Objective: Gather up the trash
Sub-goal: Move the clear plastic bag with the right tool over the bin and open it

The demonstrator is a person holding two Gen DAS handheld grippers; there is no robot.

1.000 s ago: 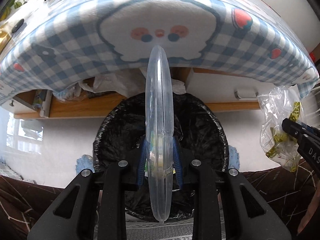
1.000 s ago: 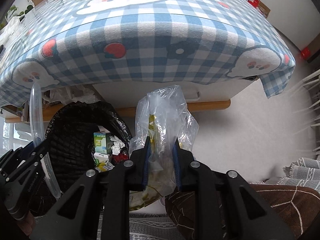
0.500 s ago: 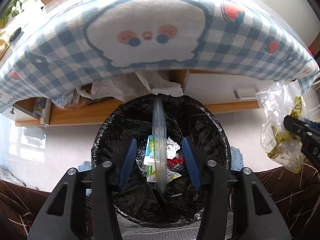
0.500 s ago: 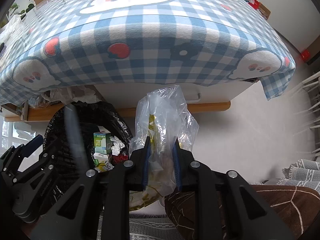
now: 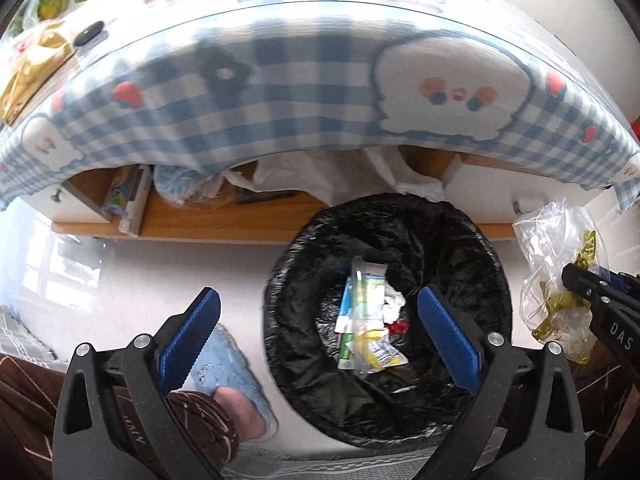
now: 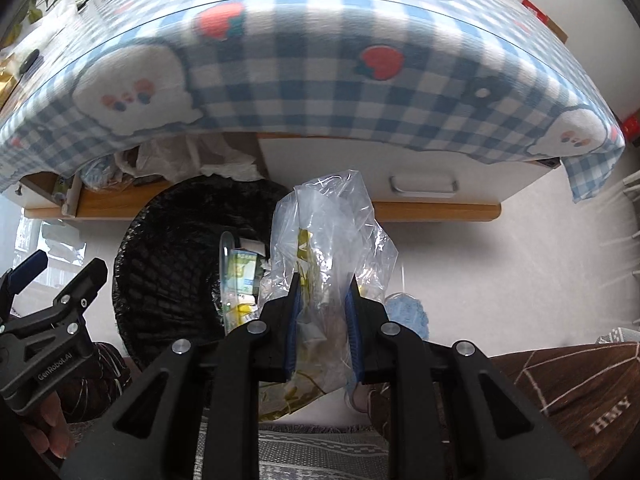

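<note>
Your left tongs (image 5: 318, 334) have just opened wide above the bin (image 5: 472, 240); your right tongs (image 6: 322, 320) clamp a plastic bag (image 6: 332, 220).

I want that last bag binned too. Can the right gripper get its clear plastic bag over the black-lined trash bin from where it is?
Probably yes. The right gripper is shut on the clear plastic bag just beside the trash bin, whose mouth lies open. The left gripper, open and empty, hangs over the bin and may need to move aside.
</note>
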